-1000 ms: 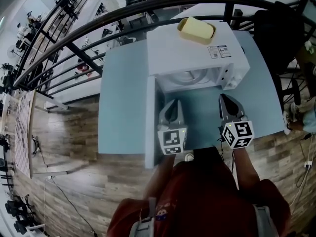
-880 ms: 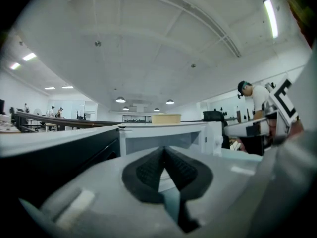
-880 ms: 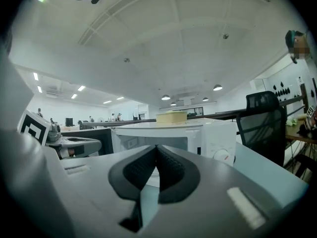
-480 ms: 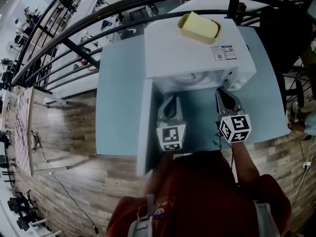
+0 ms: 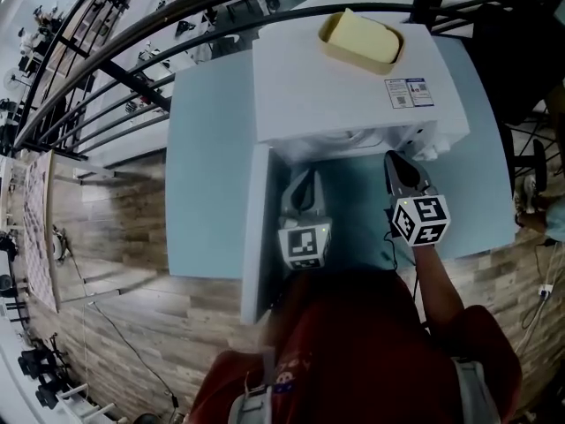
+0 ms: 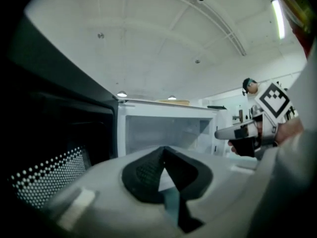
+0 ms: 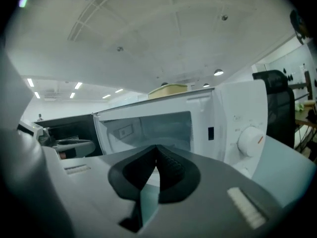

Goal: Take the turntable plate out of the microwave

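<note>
Open-plan lab or studio space up on a mezzanine, going by the surroundings

The microwave (image 5: 344,87) sits on a plain pale-blue table (image 5: 207,175) on wood plank flooring (image 5: 115,237). Behind it and to its left runs a curved black railing (image 5: 141,85), and past that you look down on a lower floor (image 5: 53,16) crowded with desks and gear. Out on the planks left of the microwave, a loose cable (image 5: 132,352) trails near some black stands (image 5: 40,360). Right of it there's a black mesh office chair (image 7: 275,103). Overhead is a big white arched ceiling (image 7: 163,38) with strip lights (image 7: 33,85), more hall than house.
</note>
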### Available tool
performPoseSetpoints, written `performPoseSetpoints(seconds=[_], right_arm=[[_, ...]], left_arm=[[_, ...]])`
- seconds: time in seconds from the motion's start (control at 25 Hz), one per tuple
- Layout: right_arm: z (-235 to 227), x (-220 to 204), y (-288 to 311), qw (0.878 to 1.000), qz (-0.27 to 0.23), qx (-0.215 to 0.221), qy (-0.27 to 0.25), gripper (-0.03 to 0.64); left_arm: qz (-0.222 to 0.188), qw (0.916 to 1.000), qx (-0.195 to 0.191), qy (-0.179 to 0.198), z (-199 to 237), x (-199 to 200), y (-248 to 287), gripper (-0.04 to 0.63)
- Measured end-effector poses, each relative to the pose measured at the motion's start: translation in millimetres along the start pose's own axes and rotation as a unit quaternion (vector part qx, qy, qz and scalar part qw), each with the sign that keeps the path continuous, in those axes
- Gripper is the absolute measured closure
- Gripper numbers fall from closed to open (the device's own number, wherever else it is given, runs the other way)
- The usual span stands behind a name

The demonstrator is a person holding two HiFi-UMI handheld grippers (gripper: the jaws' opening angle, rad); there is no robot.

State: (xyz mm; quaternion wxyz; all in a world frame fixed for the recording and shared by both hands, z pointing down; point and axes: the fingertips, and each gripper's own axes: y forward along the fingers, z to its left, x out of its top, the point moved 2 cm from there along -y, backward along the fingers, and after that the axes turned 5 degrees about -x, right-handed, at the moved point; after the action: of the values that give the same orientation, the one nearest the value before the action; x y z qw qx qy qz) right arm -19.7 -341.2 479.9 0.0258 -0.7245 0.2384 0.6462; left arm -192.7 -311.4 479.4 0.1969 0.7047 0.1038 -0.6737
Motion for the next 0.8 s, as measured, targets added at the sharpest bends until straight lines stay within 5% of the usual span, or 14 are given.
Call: performPoseSetpoints(seconds=[0.4,0.8], right_arm=[[-0.3,-33.7,52.4,0.996,0.062,0.029,0.065,0.537],[-25.8,-66.3,103.3,0.968,0.119,0.029,0.220,0.443]], left_arm=[[0.019,0.9997,0.015,-0.006,15.3,-20.6,18.0,0.595],[0.036,0.9987,0.033,-0.009,25.1,-40.4,53.3,0.595]])
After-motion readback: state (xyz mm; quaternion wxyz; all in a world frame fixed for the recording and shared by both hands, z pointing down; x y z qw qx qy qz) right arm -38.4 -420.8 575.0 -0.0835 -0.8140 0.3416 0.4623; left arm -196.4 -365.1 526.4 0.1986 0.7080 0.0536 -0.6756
